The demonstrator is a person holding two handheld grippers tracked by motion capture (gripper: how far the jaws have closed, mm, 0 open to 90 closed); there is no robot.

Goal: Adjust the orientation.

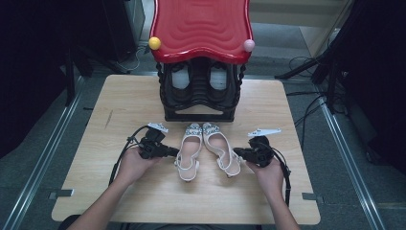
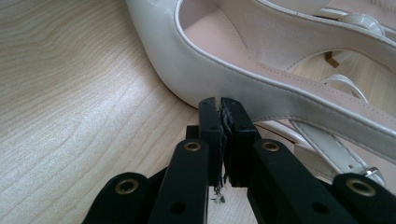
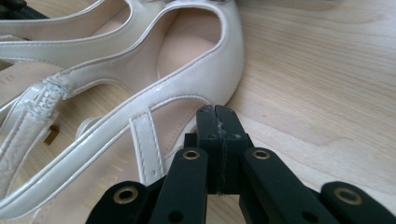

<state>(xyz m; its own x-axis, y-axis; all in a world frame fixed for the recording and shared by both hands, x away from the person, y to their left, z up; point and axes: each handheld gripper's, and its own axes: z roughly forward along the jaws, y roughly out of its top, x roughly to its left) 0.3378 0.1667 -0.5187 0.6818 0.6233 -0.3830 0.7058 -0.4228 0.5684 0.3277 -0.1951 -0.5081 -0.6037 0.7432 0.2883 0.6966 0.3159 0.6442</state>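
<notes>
Two white slingback shoes lie side by side, toes pointing away from me, in the middle of the wooden table (image 1: pixel 143 191). My left gripper (image 1: pixel 176 153) comes in from the left. Its jaws are shut with nothing between them, and the tips (image 2: pixel 220 105) rest against the outer side of the left shoe (image 1: pixel 189 148) (image 2: pixel 261 88). From the right, my right gripper (image 1: pixel 235 153) (image 3: pixel 217 112) is also shut and empty. Its tips sit at the outer edge of the right shoe (image 1: pixel 220 146) (image 3: pixel 196 79), by the strap.
A black shoe rack with a wavy red top (image 1: pixel 201 28) stands at the table's far edge, just beyond the shoes' toes. A pair of dark shoes (image 1: pixel 181 81) sits inside it. A yellow ball (image 1: pixel 154 43) and a pink ball (image 1: pixel 249 45) mark the top's front corners.
</notes>
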